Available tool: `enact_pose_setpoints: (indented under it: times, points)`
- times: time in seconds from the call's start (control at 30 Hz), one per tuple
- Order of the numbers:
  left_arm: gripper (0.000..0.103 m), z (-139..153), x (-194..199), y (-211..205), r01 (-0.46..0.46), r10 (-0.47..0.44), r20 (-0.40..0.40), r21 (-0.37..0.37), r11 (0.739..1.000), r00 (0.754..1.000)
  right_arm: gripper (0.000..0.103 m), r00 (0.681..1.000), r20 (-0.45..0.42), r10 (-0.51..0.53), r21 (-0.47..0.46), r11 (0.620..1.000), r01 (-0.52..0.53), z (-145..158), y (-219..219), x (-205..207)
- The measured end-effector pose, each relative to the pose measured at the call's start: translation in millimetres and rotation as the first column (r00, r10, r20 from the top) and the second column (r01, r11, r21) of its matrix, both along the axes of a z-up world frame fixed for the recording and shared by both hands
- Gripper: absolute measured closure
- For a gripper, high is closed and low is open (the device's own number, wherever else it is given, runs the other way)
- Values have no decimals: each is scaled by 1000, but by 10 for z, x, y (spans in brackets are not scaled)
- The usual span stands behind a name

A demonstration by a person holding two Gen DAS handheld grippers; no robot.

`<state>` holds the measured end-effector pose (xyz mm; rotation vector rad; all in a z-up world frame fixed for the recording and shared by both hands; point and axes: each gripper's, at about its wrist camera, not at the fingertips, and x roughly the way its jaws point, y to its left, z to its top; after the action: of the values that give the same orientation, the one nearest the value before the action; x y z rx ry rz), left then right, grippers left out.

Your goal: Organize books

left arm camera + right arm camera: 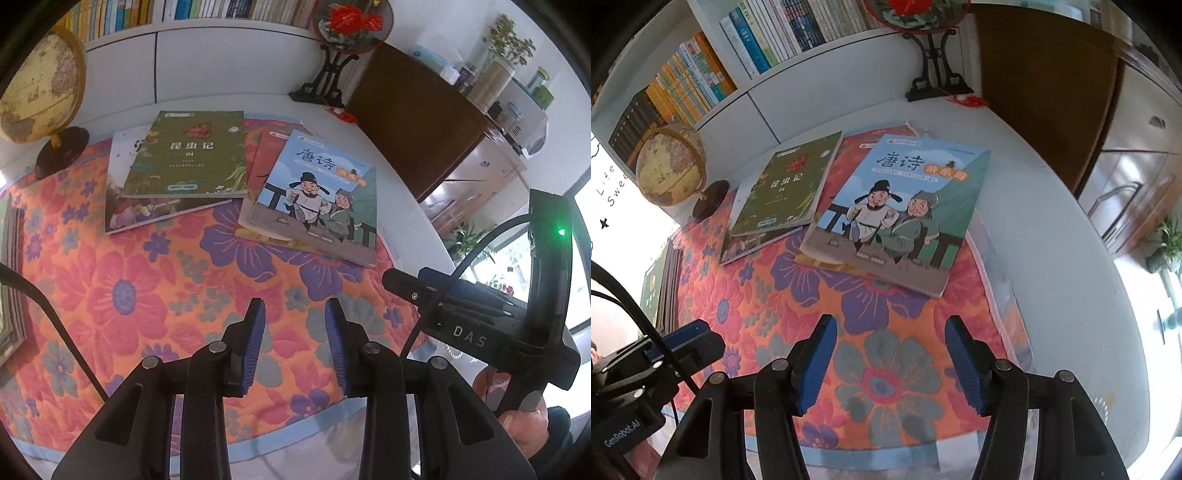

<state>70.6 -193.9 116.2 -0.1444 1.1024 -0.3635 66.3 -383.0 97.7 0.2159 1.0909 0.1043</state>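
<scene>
- Left gripper (294, 314) and right gripper (890, 332): both hover over the floral cloth (147, 288), jaws apart, nothing between them.
- Blue book (897, 214) lies flat beyond, overlapping a red book (849, 155).
- Green book (192, 155) lies left of them, on a white book (122, 177).
- Globe (40, 81) stands at the table's far left.

Green book (188, 155) reads 昆虫记 04, blue book (317, 199) 唐诗, right gripper (399, 280) DAS

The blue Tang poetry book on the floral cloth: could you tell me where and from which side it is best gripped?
Probably at the near bottom edge of the blue Tang poetry book, coming in low from the front. It lies flat atop another book, so that edge sits slightly raised off the floral cloth and faces the open right gripper.
</scene>
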Motion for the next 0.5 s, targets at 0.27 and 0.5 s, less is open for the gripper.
enact_pose_setpoints:
  times: [0.27, 0.5]
  points:
    - [67, -111, 357, -146, 20, -20, 4, 16, 1000, 1000, 44, 999, -12, 30, -16, 999, -30, -91, -109, 332]
    - [64, -417, 1042, -301, 100, -96, -66, 51, 994, 993, 44, 991, -98, -88, 21, 996, 91, -343, -353, 630]
